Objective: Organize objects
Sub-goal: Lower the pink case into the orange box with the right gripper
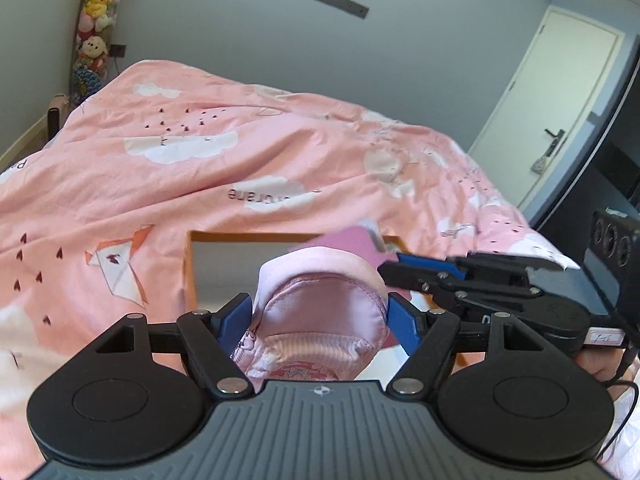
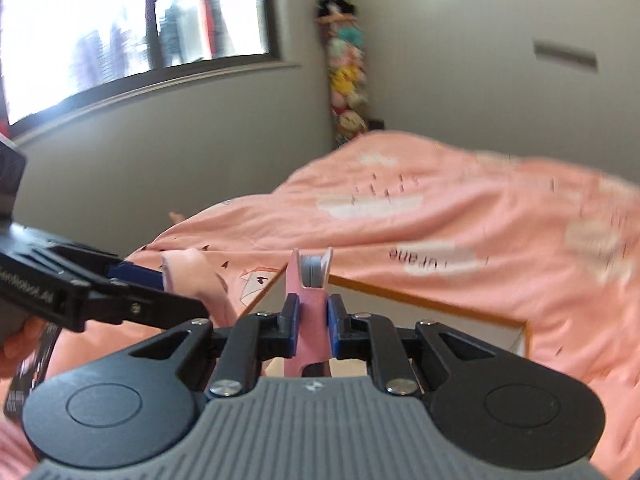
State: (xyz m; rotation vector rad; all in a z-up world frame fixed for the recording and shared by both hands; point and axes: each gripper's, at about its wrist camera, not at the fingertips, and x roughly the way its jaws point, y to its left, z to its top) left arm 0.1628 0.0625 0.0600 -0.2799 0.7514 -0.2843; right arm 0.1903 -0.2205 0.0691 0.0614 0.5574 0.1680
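In the left wrist view my left gripper (image 1: 319, 314) is shut on a small pink satin pouch (image 1: 320, 280) with a zip, its blue pads pressing both sides. My right gripper (image 1: 394, 266) comes in from the right just beyond it, holding a flat pink piece (image 1: 348, 240). The right wrist view shows the right gripper (image 2: 313, 320) shut on that pink piece (image 2: 308, 280), which stands upright with grey discs at its forked top. There my left gripper (image 2: 176, 292) enters from the left with the pouch (image 2: 192, 268). Both are lifted above an orange-rimmed tray (image 1: 188, 264) on the bed.
A pink quilt (image 1: 200, 168) with white clouds covers the bed under the tray (image 2: 420, 300). A column of plush toys (image 2: 346, 72) stands in the far corner. A window (image 2: 120, 20) is on the left wall, a white door (image 1: 560, 100) at the right. A hand (image 2: 20, 336) holds the left gripper.
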